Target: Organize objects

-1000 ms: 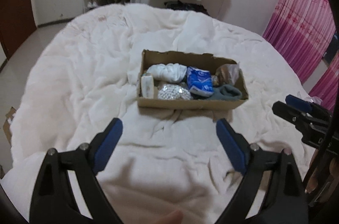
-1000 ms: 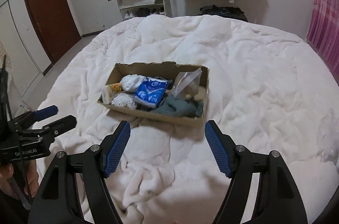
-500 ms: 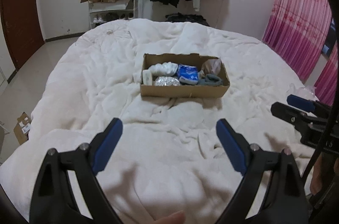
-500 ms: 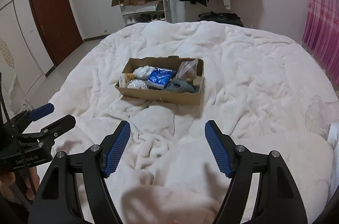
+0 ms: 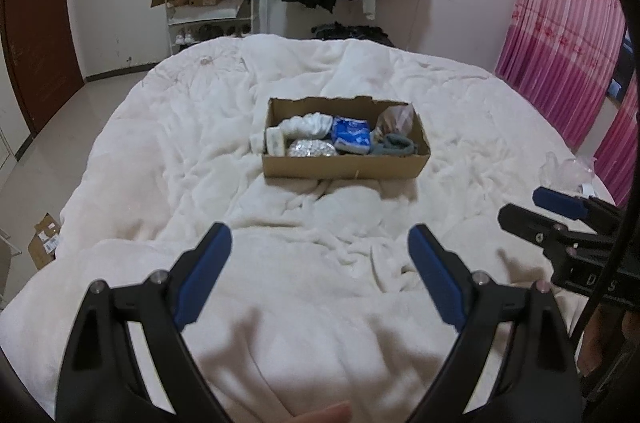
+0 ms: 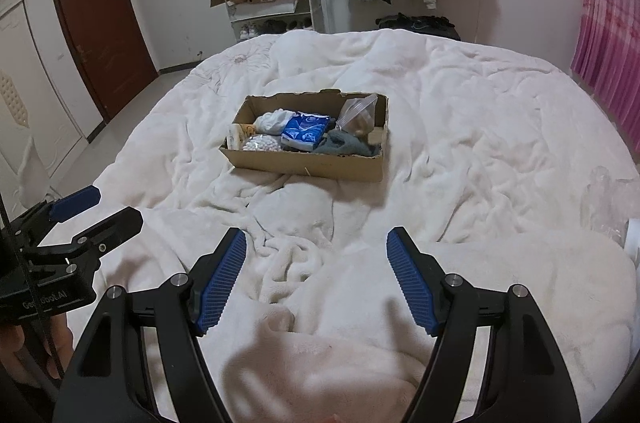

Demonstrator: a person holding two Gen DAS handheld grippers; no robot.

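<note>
1. Left wrist view, nearest first: the left hand-held gripper (image 5: 319,265) has its blue pads wide apart and holds nothing, hovering over the rumpled white duvet (image 5: 200,151) of the bed.
2. Off to its right, the right hand-held gripper (image 6: 316,277) is likewise spread and empty; the two tools sit level and well apart from each other.
3. Farther out, near the middle of the bed, rests the cardboard box (image 5: 346,167), well clear of both tools. Its long axis runs left to right across the left view, one long side wall facing the cameras; in the right view it is skewed, near-left to far-right.
4. Inside, left to right: a small pale packet (image 5: 275,140), a bag of white beads (image 6: 261,144), a white cloth (image 5: 306,124), a blue pack (image 5: 351,134), a grey sock (image 5: 394,146) and a clear zip bag (image 6: 357,117).
5. Judging from this, the packing looks done or nearly so, with both tools standing off.
6. Any next move would call for a long forward reach to the box.
</note>
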